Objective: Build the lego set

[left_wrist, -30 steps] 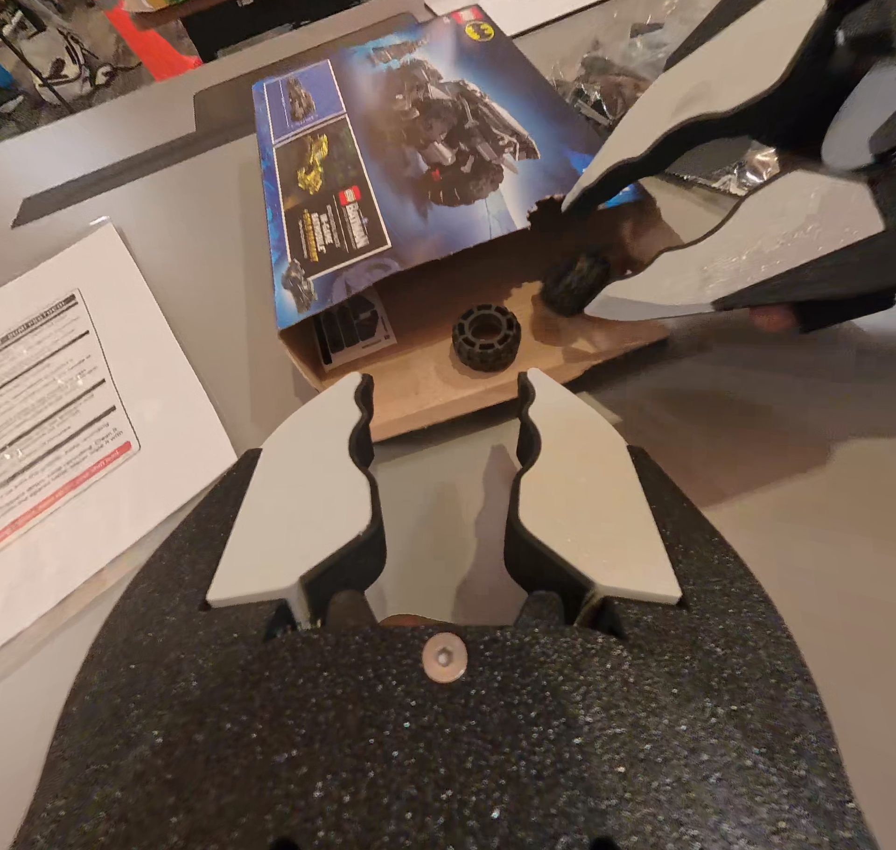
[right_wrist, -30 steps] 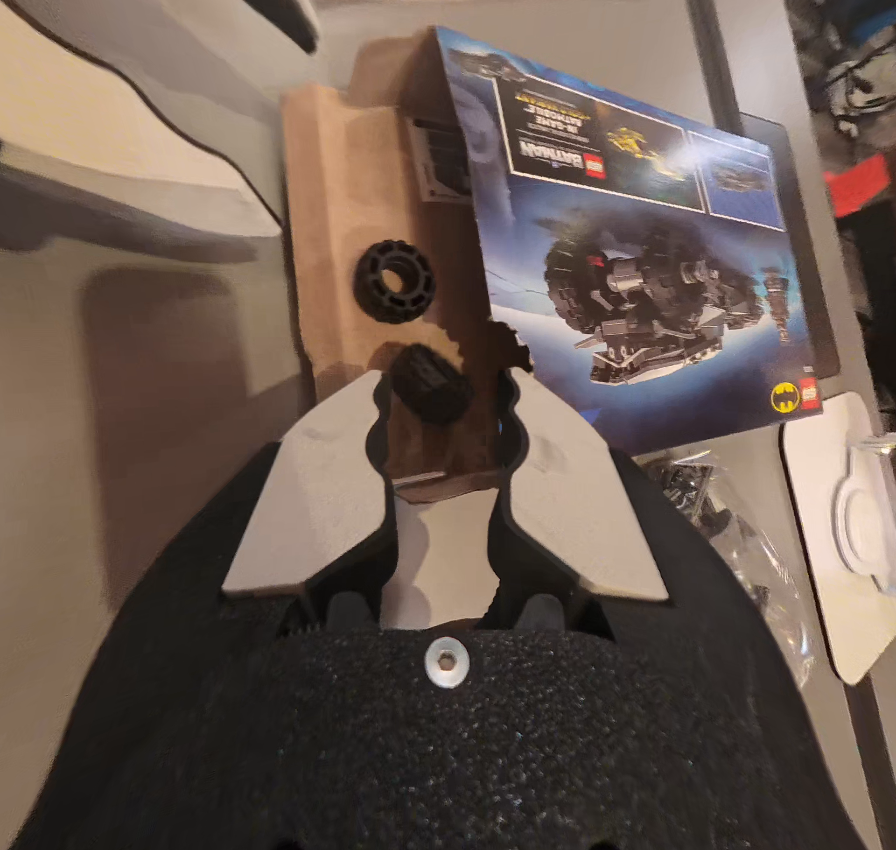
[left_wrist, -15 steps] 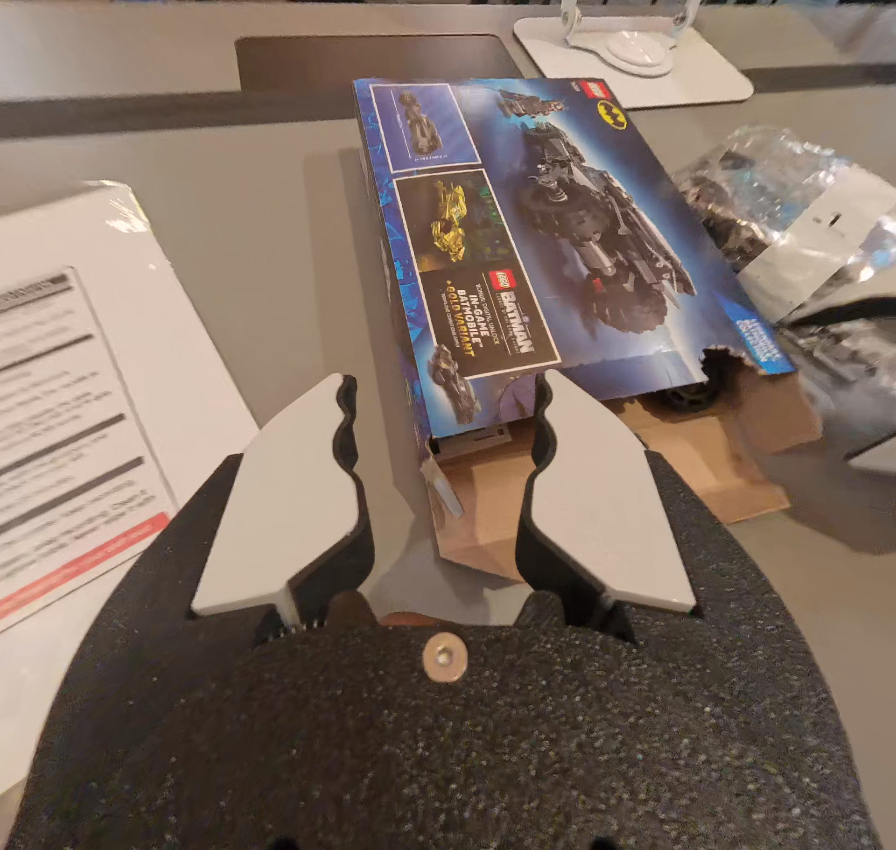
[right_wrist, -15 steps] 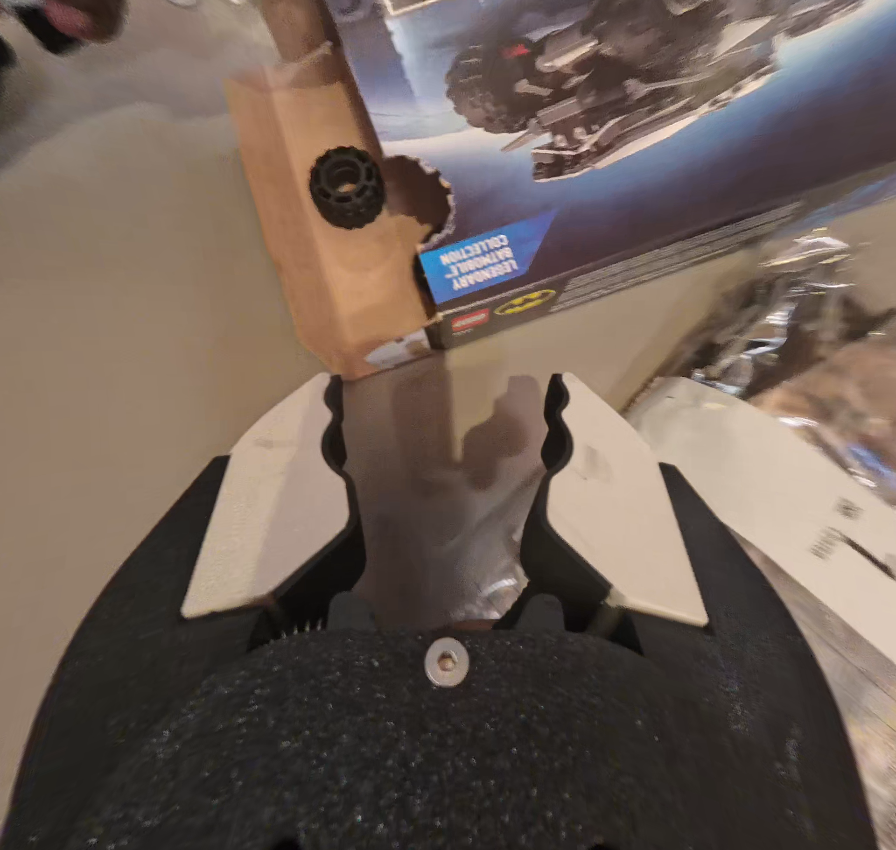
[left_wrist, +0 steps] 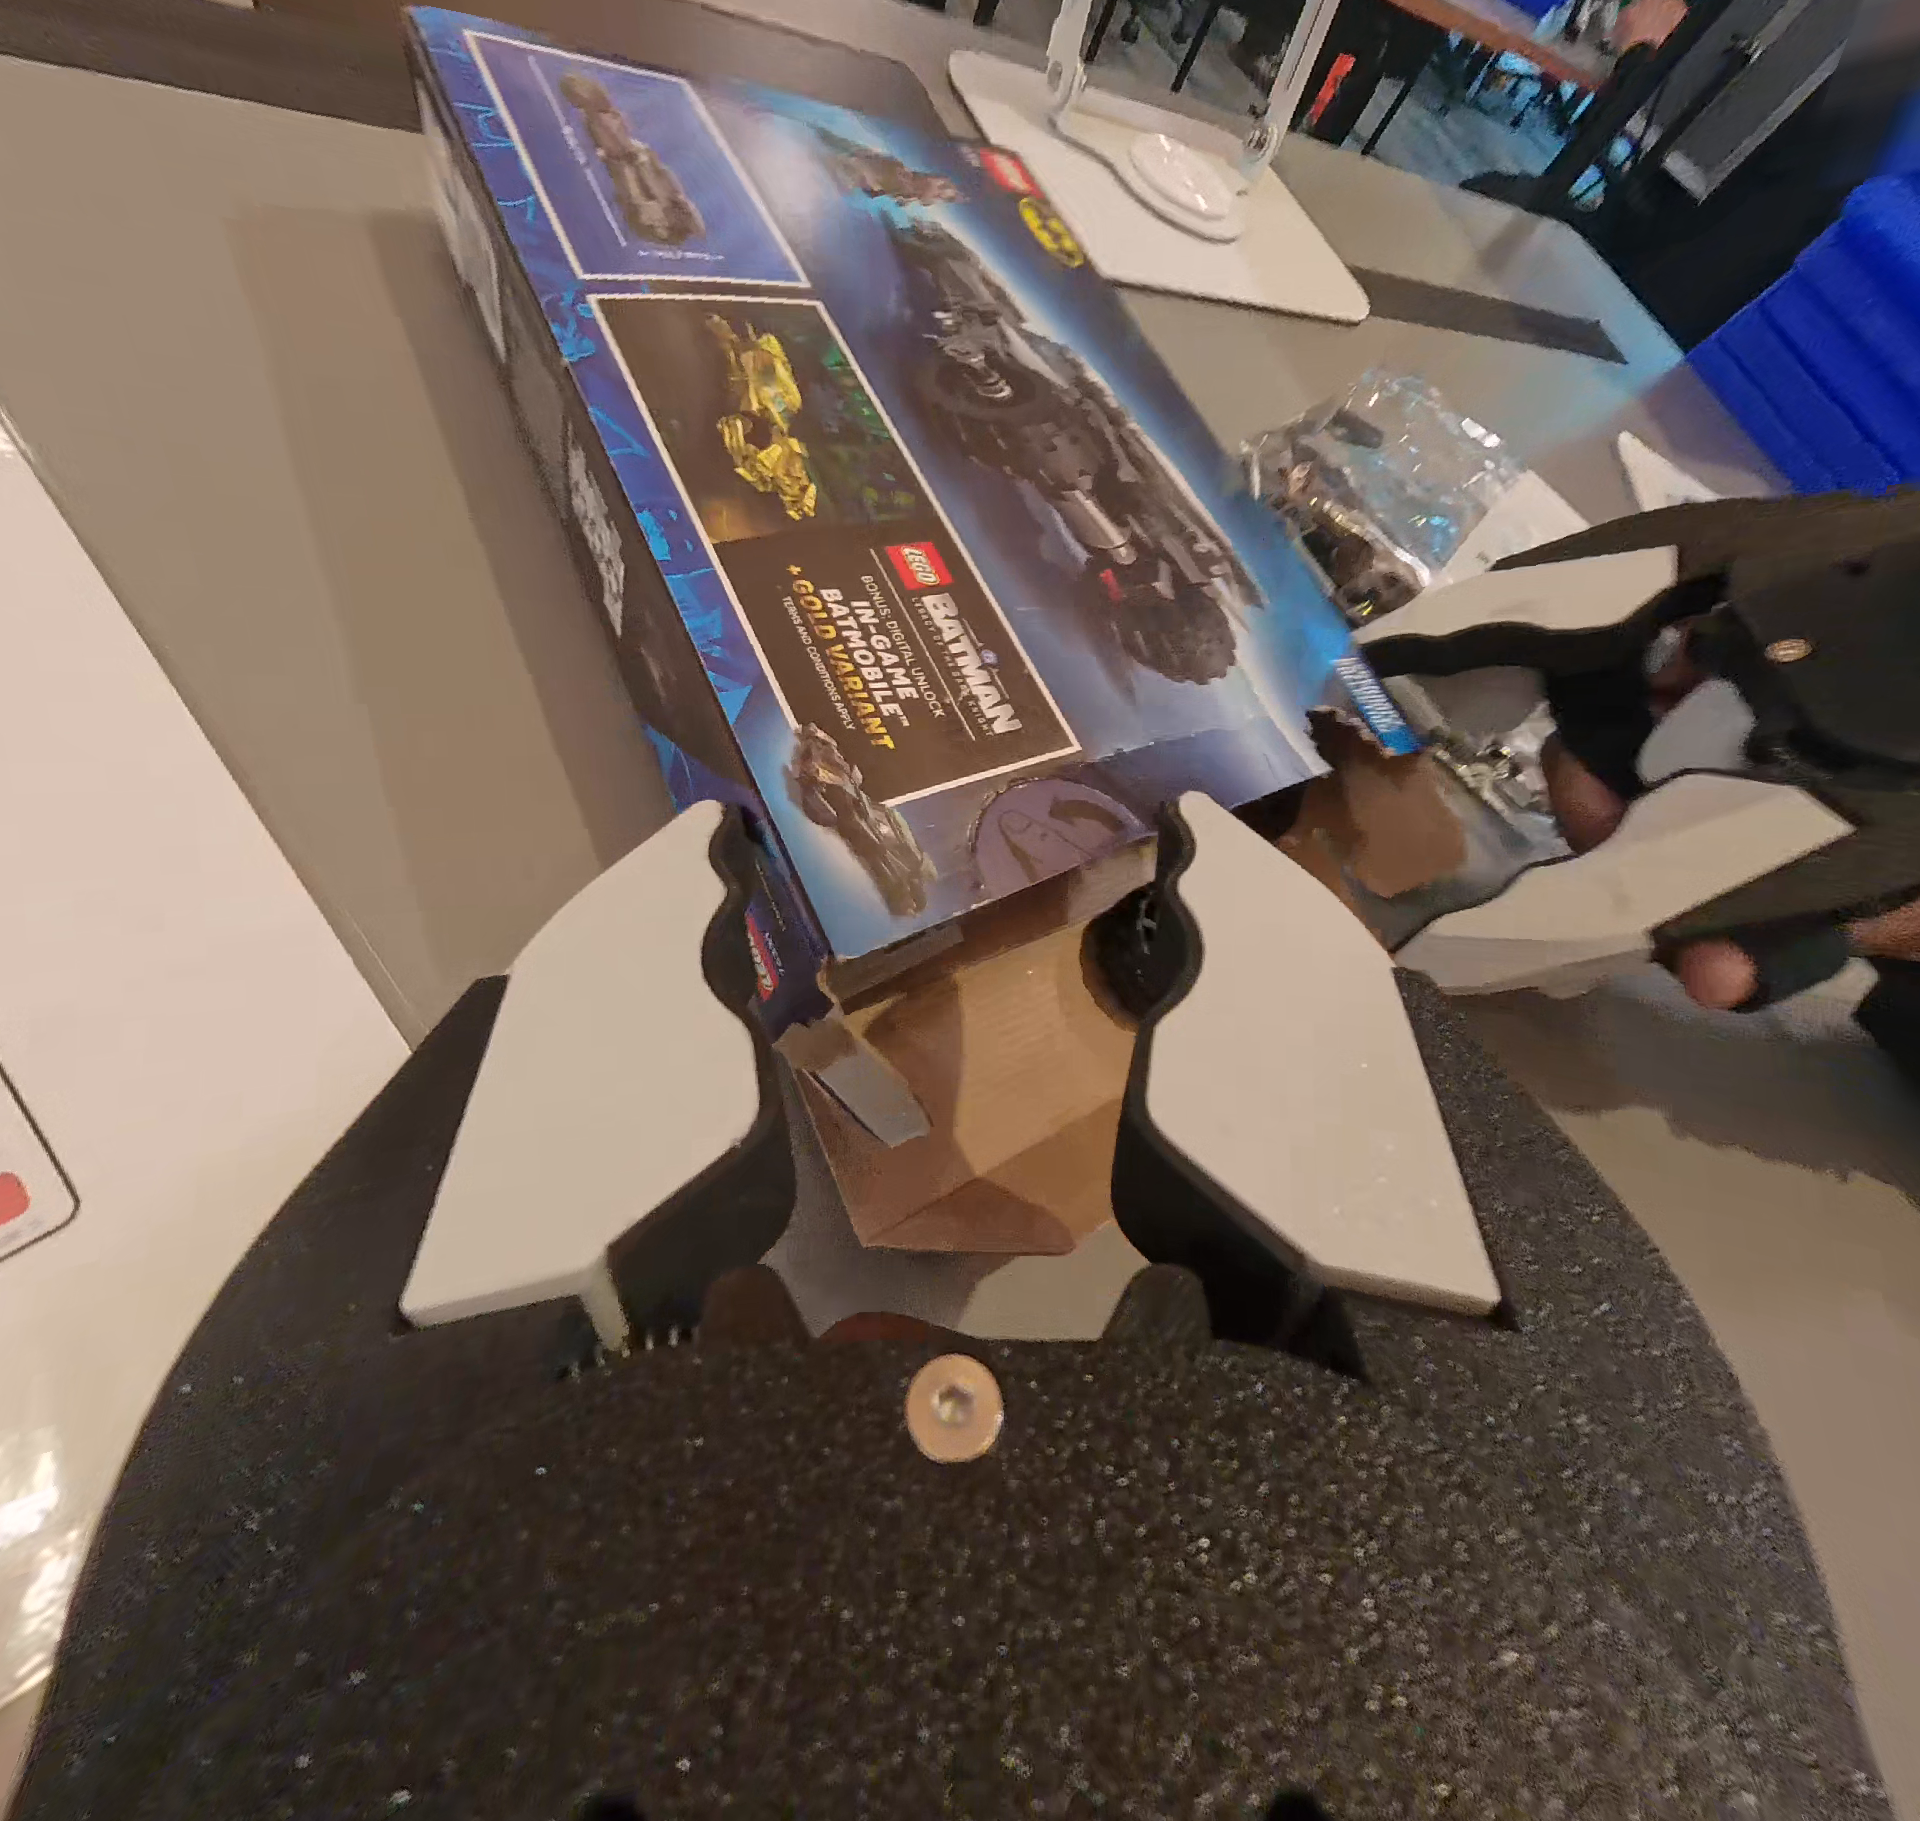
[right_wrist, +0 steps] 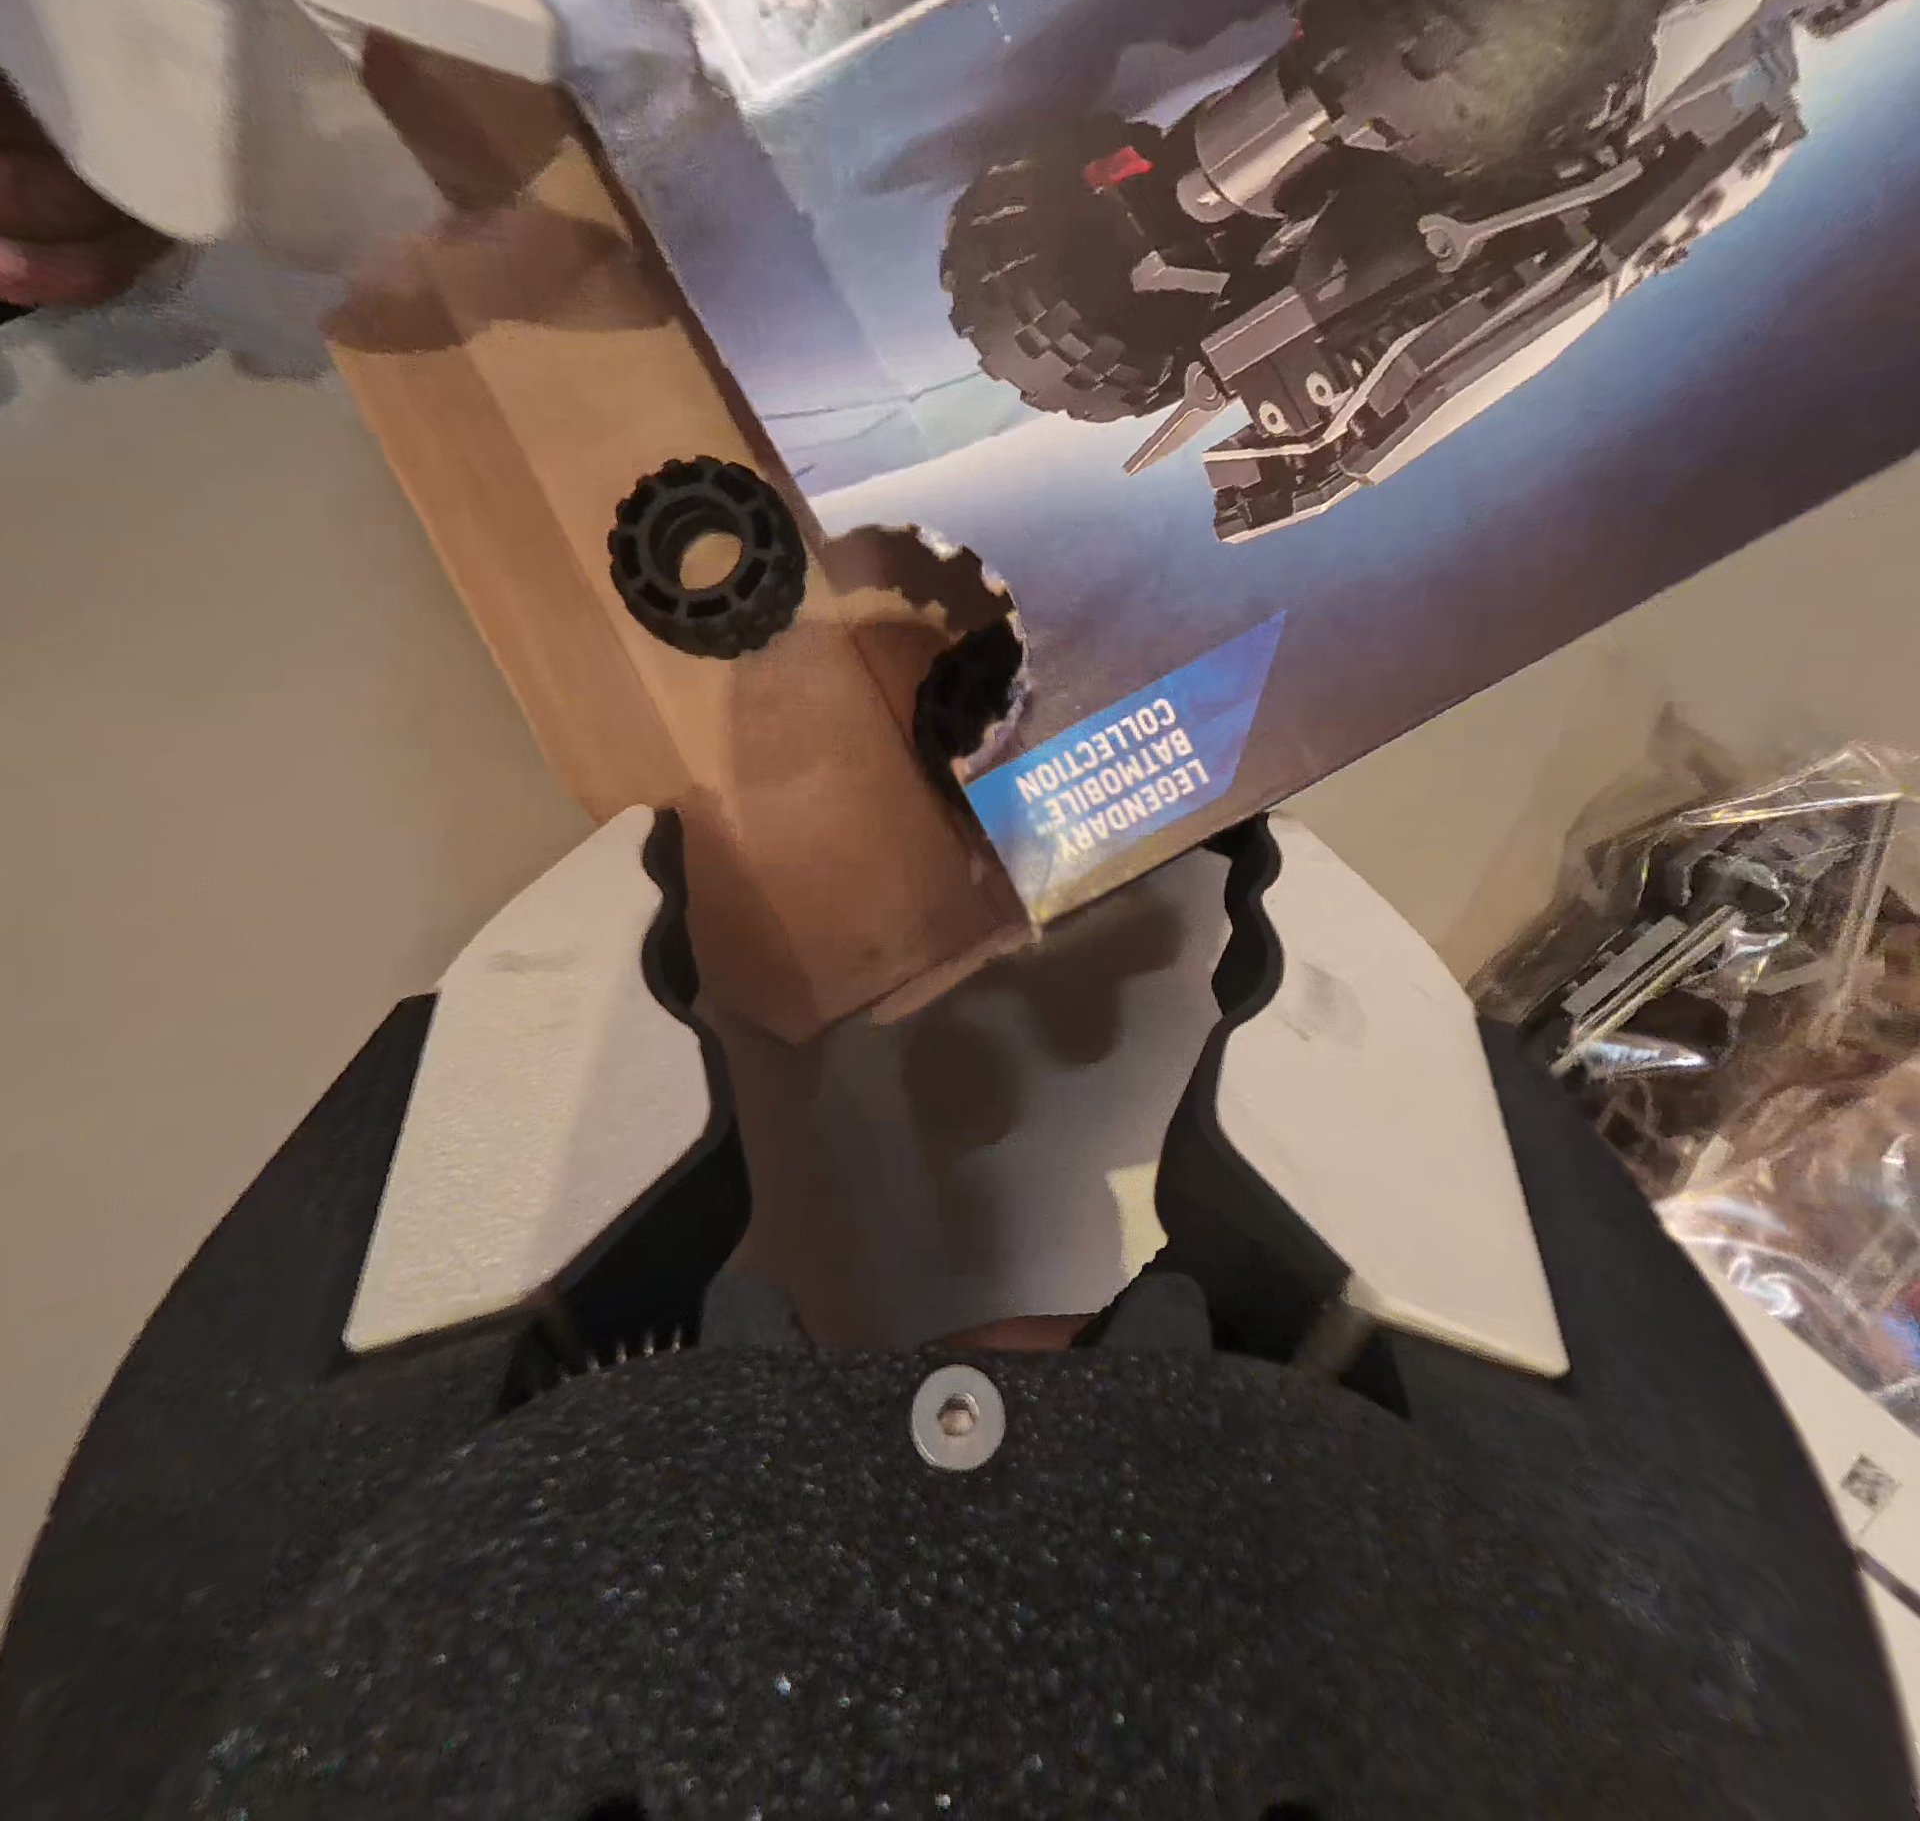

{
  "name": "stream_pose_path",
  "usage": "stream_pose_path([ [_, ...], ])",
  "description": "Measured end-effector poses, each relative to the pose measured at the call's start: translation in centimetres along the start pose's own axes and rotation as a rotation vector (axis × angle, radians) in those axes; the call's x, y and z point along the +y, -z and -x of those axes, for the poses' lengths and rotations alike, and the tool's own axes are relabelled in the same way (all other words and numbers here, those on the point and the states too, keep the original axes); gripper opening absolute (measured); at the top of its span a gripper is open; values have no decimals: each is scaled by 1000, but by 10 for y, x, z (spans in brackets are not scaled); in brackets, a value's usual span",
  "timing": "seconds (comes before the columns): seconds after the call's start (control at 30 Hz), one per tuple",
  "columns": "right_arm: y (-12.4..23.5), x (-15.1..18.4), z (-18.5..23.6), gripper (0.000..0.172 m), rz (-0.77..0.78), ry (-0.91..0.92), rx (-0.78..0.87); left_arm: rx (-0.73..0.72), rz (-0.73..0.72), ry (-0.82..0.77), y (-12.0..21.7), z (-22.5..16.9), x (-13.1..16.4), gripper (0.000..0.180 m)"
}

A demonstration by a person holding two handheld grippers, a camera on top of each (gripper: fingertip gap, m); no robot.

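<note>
Closest in, the left gripper [left_wrist: 951, 836] stands wide open and holds nothing: its two fingers straddle the near corner of the toy-set box [left_wrist: 831, 483], and there is a clear gap between each pad and the card. The box lies flat on the grey tabletop [left_wrist: 260, 441], its torn end facing this gripper, its brown cardboard flap [left_wrist: 987, 1127] spread out on the tabletop right between the fingers.

Over at the box's other torn corner, the right gripper [right_wrist: 951, 836] is spread even wider, also with nothing in it; that corner of the flap [right_wrist: 831, 888] pokes in between its fingers, and neither pad presses on it. A loose black toy tyre [right_wrist: 707, 558] sits on the flap just beyond, and a second tyre [right_wrist: 966, 701] peeks from the ragged hole in the box's printed face.

By my reckoning this box is light, thin card: stiff along its folds, floppy at the torn flap, slick on the printed face and easy to crush. The folded side edges look the safest hold; the flap would just bend, and the tyres could roll off it.

Both grippers are pitched down towards the tabletop, meeting the box from neighbouring sides. Beside the box lies a clear bag of dark parts [left_wrist: 1382, 462], and behind it a white stand base [left_wrist: 1164, 202].
</note>
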State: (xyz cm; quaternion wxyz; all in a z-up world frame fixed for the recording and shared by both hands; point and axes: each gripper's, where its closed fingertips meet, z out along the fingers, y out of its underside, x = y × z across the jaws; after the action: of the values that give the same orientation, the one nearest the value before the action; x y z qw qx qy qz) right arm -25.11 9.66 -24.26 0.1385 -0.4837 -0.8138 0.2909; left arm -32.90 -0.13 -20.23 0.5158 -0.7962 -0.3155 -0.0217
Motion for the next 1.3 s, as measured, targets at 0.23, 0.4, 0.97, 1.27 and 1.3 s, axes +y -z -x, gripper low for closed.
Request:
stream_pose_path([
  [0.23,-20,-26,-1,103,-17,-12,-45,-101,-65,16,24,10,-7,73],
  [0.4,-42,-50,-1,106,-13,13,-27,-160,-66,75,30,32,4,75],
  [0.97,26,-32,8,83,-180,110,2,-482,-181,-356,60,-7,-49,77],
  [1.27,130,84,-91,75,-190,123,253,260,-243,-383,-57,-228,-73,75],
  [1.3,144,98,-109,76,-203,92,284,324,-236,-363,-74,-252,-68,75],
])
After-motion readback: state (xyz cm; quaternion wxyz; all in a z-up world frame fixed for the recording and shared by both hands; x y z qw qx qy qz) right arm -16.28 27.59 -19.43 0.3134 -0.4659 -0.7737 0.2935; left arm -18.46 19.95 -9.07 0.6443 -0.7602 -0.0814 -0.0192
